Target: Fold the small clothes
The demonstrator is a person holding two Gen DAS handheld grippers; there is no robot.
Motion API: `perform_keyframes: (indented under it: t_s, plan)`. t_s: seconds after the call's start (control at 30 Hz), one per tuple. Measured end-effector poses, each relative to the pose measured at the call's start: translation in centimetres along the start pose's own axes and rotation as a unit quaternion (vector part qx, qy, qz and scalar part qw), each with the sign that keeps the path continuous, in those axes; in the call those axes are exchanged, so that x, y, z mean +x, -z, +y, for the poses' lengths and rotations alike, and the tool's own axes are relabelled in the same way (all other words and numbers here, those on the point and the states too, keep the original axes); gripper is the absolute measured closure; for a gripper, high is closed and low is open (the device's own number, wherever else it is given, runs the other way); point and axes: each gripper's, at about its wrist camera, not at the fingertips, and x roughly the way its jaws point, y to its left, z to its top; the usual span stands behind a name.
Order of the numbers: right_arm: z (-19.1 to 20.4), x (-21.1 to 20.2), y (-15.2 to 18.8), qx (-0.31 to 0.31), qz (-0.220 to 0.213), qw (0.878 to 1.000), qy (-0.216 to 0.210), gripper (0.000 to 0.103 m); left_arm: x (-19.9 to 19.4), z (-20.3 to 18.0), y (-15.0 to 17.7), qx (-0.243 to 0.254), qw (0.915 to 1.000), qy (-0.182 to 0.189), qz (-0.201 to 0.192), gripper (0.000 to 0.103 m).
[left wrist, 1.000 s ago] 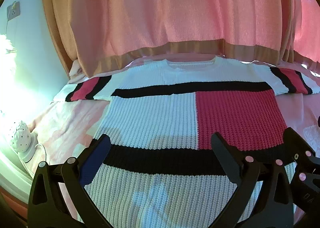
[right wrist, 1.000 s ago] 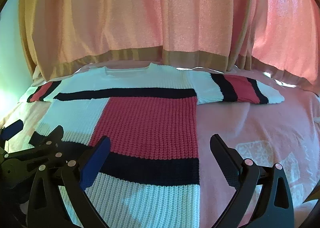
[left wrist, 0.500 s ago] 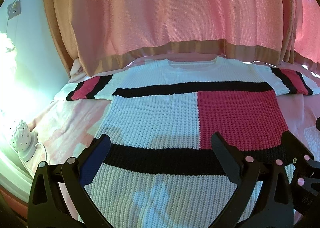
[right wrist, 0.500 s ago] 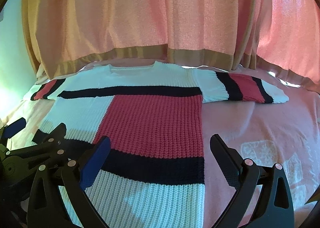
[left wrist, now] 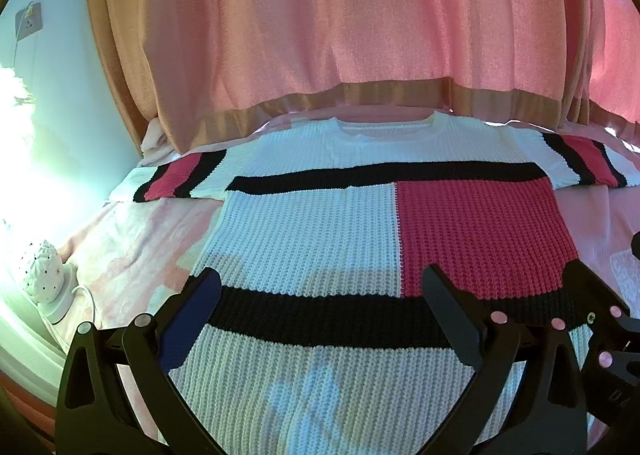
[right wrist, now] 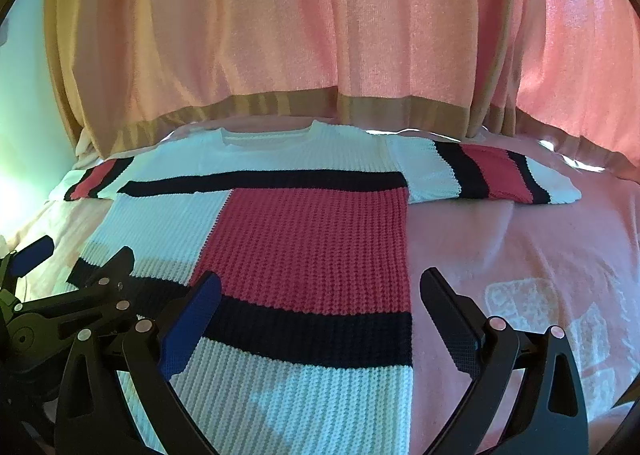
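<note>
A knitted sweater [left wrist: 312, 227] in white, black and red blocks lies flat on a pink bed, collar far, both sleeves spread sideways. It also shows in the right wrist view [right wrist: 304, 247]. My left gripper [left wrist: 320, 315] is open and empty above the sweater's lower hem, over the black band. My right gripper [right wrist: 320, 319] is open and empty above the hem's right side, near the sweater's right edge. The left gripper's body shows at the left of the right wrist view [right wrist: 72, 307]; the right gripper's body shows at the right edge of the left wrist view [left wrist: 600, 335].
A pink bedspread [right wrist: 520, 255] covers the bed. Pink curtains with a tan hem [left wrist: 360, 35] hang behind the collar. A white dotted lamp [left wrist: 42, 275] stands at the bed's left side below a pale wall with a socket [left wrist: 28, 21].
Both grippers have moved slightly forward along the sweater; the right one has also shifted a little right. Their jaws stay open. The sweater has not moved.
</note>
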Motion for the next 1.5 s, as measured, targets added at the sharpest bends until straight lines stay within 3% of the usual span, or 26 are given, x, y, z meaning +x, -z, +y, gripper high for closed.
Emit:
perform_keyframes:
  t_s: [0.57, 0.7, 0.83, 0.9, 1.03, 1.17, 1.23, 1.37, 1.5]
  plan:
    - [0.0, 0.0, -0.1, 0.001, -0.002, 1.0, -0.002, 0.005, 0.0, -0.1, -0.1, -0.002, 1.0, -0.002, 0.001, 0.005]
    - [-2.1, -0.6, -1.4, -0.005, -0.003, 0.999, -0.039, 0.006, -0.3, 0.5, -1.3, -0.014, 0.9997, -0.014, -0.012, 0.005]
    - [-10.1, -2.5, -5.3, 0.037, -0.021, 0.989, -0.143, 0.007, -1.9, 1.5, -5.0, -0.035, 0.9979, -0.017, -0.051, 0.005]
    - [-15.0, -2.8, -6.9, 0.067, -0.039, 0.982, -0.171, 0.006, -2.3, 1.8, -6.4, -0.051, 0.9967, -0.011, -0.063, 0.005]
    - [-25.8, 0.4, -8.4, 0.126, -0.037, 0.986, -0.106, 0.006, -1.8, 1.0, -9.0, -0.062, 0.9951, -0.001, -0.076, 0.005]
    - [-34.4, 7.2, -7.6, 0.198, -0.002, 0.978, -0.063, 0.029, 0.0, -1.0, -9.9, -0.056, 0.9954, -0.007, -0.077, 0.005]
    - [-37.7, 10.5, -7.0, 0.242, 0.006, 0.969, -0.055, 0.03, 1.1, -1.6, -9.7, -0.059, 0.9956, -0.01, -0.071, 0.005]
    - [-41.3, 15.4, -6.2, 0.28, 0.029, 0.959, -0.035, 0.031, 3.5, -2.6, -9.1, -0.043, 0.9978, -0.022, -0.045, 0.005]
    - [-43.2, 17.2, -6.0, 0.29, 0.026, 0.956, -0.034, 0.044, 5.4, -3.0, -9.0, -0.045, 0.9987, -0.017, -0.016, 0.005]
